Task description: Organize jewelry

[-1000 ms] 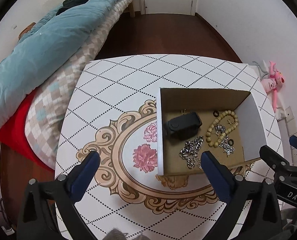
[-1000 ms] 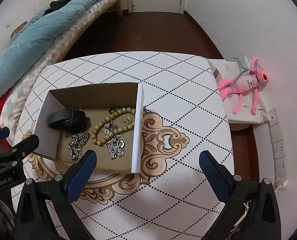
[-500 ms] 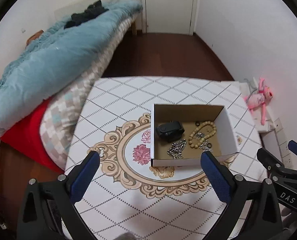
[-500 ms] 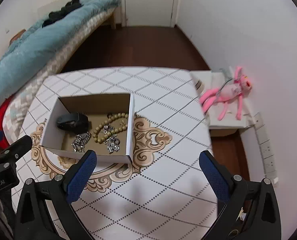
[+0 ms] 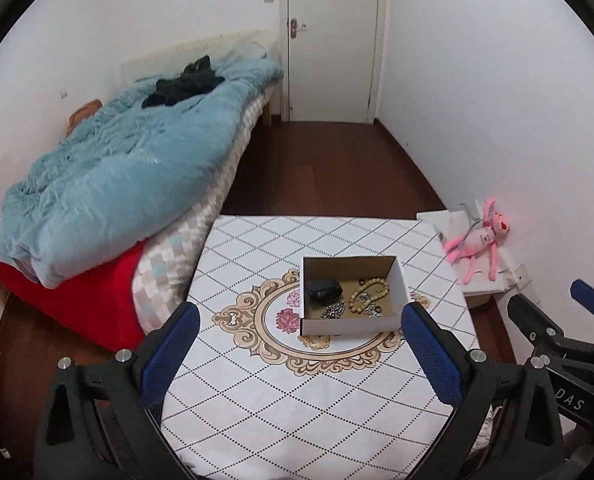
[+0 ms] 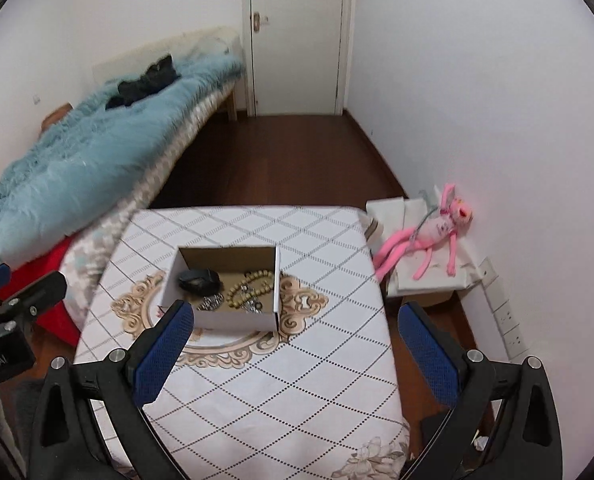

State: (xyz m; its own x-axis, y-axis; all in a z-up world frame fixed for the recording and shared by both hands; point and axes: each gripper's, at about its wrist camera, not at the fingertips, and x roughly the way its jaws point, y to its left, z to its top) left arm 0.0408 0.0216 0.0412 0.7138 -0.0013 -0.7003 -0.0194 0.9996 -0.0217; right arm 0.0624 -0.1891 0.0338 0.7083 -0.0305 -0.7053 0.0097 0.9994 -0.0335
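Note:
An open white cardboard box (image 5: 353,326) (image 6: 237,320) stands on the patterned table. Inside lie a black case (image 5: 323,291) (image 6: 199,280), a beaded bracelet (image 5: 369,295) (image 6: 249,288), a silver chain (image 5: 333,311) (image 6: 211,303) and small silver pieces (image 5: 373,310) (image 6: 253,306). My left gripper (image 5: 297,344) is open and empty, high above the table's near side. My right gripper (image 6: 293,340) is open and empty, also well back from the box.
The table (image 5: 297,392) has a white diamond-patterned cloth. A bed with a blue quilt (image 5: 117,176) stands at its left. A pink plush toy (image 5: 477,240) lies on a low white box at the right by the wall. A shut door (image 5: 333,40) is at the far end.
Both grippers have pulled up and back from the box, so it now looks small and far. Both stay open and empty. The box contents have not moved.

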